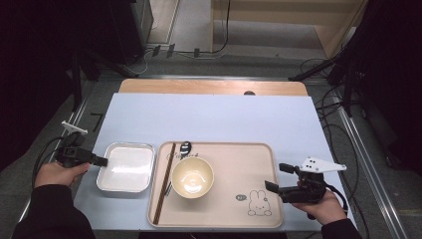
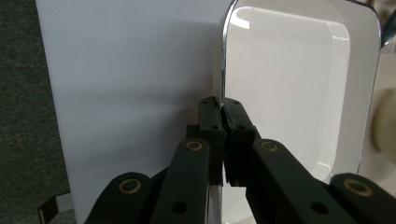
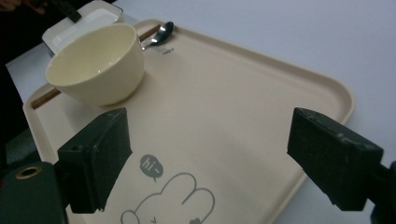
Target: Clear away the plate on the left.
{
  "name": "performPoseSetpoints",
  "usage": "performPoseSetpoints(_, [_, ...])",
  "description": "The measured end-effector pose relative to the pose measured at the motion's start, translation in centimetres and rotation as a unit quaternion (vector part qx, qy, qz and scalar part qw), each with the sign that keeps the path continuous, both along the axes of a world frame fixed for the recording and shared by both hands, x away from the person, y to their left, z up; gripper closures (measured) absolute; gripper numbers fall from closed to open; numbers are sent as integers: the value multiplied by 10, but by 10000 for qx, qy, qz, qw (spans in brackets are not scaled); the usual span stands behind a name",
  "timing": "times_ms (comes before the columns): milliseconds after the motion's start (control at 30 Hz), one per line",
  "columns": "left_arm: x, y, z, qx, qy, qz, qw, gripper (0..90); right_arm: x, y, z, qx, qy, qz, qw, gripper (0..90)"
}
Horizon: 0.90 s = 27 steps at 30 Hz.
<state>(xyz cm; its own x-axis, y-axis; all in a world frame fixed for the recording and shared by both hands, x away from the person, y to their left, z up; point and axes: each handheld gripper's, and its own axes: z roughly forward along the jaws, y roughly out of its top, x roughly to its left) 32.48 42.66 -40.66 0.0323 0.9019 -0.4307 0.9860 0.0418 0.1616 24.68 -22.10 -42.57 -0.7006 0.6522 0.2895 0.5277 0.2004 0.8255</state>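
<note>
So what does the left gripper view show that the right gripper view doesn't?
Left gripper view: the left gripper closed on the metal rim of the white rectangular dish, seen close up with its glossy inside, and the dark floor beside the table edge.

Right gripper view: the right gripper open over the beige tray, with the rabbit drawing, the spoon and a chopstick end.

Both: the white dish, the cream bowl, which is just a blurred sliver at the left gripper view's edge, and the pale blue tabletop.
</note>
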Motion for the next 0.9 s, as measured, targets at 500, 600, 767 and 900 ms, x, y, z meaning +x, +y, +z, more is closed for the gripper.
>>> performPoseSetpoints(500, [32, -22, 50, -24, -80, -302, 9995, 890, 18, 28, 22, -59, -182, 24, 9998, 195])
performPoseSetpoints(600, [39, -30, 54, -45, -66, -336, 9994, 887, 25, 34, 25, -96, -209, 60, 9997, 201])
performPoseSetpoints(767, [49, -42, 59, -96, 4, -371, 9993, 885, 35, 44, 31, -154, -290, 108, 9994, 216])
performPoseSetpoints(900, [55, -52, 63, -132, -25, -460, 9989, 887, 43, 49, 38, -176, -304, 105, 9993, 239])
